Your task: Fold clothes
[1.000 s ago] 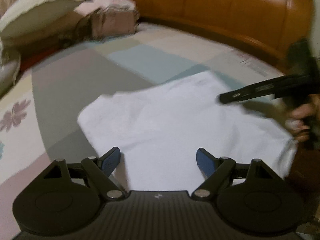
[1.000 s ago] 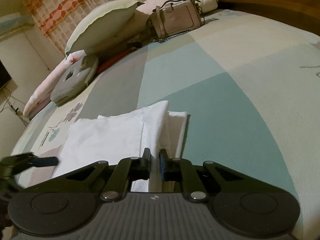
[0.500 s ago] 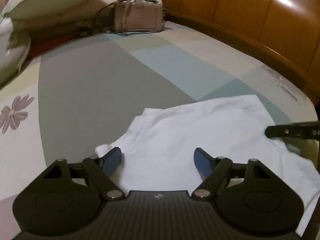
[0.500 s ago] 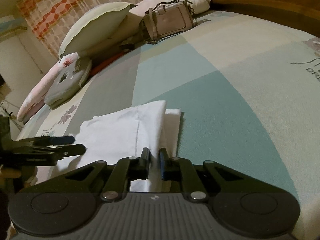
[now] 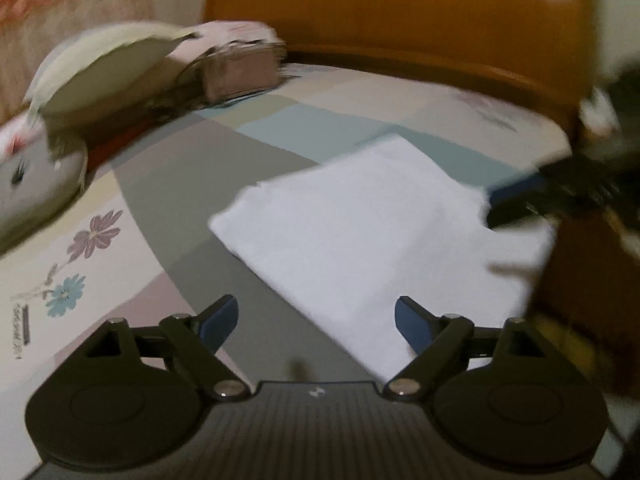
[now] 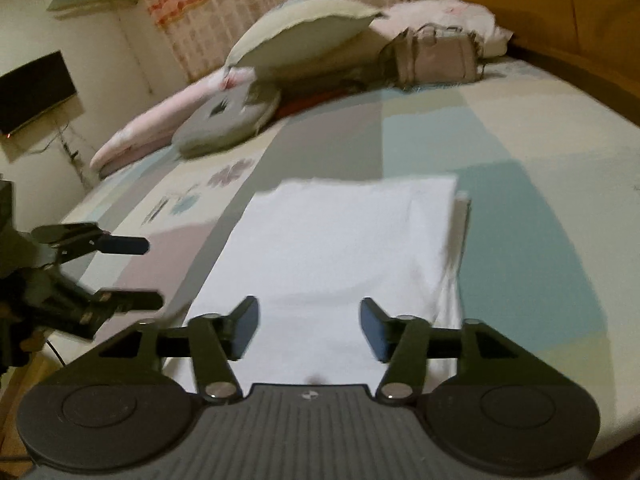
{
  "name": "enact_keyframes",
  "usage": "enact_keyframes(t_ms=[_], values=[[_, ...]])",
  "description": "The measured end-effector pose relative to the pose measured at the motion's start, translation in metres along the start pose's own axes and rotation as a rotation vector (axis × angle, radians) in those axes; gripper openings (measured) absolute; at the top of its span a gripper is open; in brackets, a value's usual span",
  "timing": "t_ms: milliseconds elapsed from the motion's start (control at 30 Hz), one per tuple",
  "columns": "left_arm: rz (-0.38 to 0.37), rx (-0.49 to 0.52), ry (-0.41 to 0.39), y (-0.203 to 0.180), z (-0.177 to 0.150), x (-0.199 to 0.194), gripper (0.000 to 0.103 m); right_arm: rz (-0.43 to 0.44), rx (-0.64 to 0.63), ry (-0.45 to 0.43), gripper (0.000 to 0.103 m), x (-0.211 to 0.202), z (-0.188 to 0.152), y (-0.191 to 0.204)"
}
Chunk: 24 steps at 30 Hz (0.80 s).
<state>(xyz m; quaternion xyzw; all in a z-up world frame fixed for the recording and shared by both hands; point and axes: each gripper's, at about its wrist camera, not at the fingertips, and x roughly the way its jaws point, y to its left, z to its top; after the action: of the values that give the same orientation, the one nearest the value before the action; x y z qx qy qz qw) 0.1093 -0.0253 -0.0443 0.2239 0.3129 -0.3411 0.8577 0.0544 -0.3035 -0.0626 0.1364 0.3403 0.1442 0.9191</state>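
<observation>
1. The left tongs (image 5: 316,320) stay spread, holding nothing, now off the cloth's left edge.
2. The folded white cloth (image 6: 332,240) lies flat on the bed (image 6: 520,152).
3. The right tongs (image 6: 308,326), earlier pinching it, now stand spread.

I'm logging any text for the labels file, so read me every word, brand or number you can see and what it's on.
Nothing reads clearly.
Bedspread, left edge: dark printed line, too blurred to read.
Left gripper body: small pale logo mark, no letters legible.
Right gripper body: the same mark, illegible.
</observation>
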Motion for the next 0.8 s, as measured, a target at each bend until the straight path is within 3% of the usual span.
enact_keyframes(t_ms=[100,233,533,700,800], values=[[0.004,0.117,0.021,-0.031,-0.021,-0.011,0.090,-0.005,0.005,0.009,0.070,-0.007,-0.013,0.009],[0.129,0.212,0.033,-0.066,-0.036,0.000,0.090,0.005,0.023,-0.017,0.074,-0.021,-0.019,0.014],[0.303,0.411,-0.016,-0.096,-0.040,0.031,0.091,0.013,0.035,-0.088,0.081,-0.050,-0.016,0.017],[0.317,0.418,-0.009,-0.091,-0.044,0.029,0.092,0.012,0.040,-0.087,0.081,-0.049,-0.019,0.013],[0.277,0.392,0.005,-0.087,-0.042,0.022,0.092,0.005,0.060,-0.069,0.081,-0.042,-0.023,0.004]])
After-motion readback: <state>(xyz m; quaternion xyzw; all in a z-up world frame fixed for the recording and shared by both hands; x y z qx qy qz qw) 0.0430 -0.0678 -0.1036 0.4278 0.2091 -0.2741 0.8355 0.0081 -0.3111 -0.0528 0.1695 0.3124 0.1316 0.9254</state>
